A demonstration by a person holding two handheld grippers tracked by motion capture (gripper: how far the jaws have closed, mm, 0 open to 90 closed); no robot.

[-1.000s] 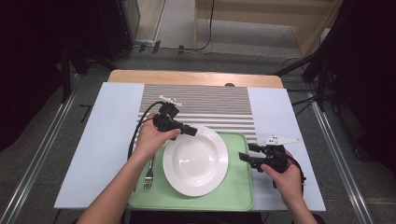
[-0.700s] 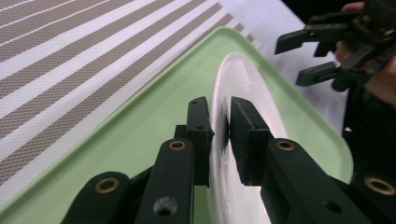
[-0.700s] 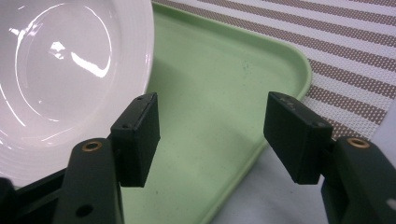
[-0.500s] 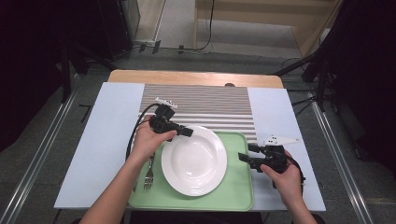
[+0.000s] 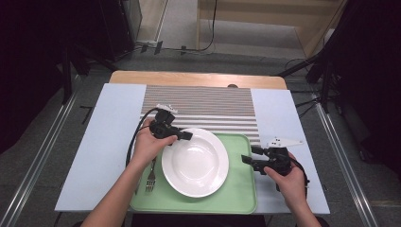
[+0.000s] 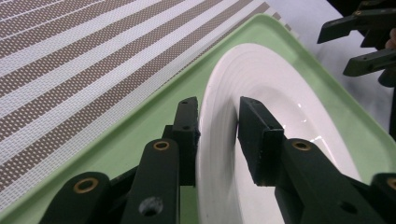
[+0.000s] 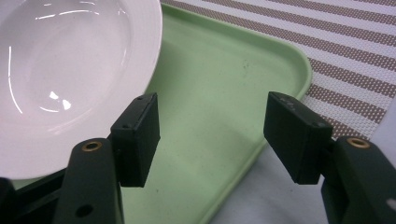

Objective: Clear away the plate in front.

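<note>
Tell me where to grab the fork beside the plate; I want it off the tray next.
Take the fork by its handle, the end nearer the person, coming straight down with the left hand-held gripper. It lies flat on the green tray, close to the white plate, so jaws set across the narrow handle likely clear the plate's rim best.

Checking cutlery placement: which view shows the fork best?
High view. The fork lies on the green tray just left of the white plate, beside the person's left forearm, handle and tines both visible though small. The left and right gripper views frame plate rim and tray instead.
</note>
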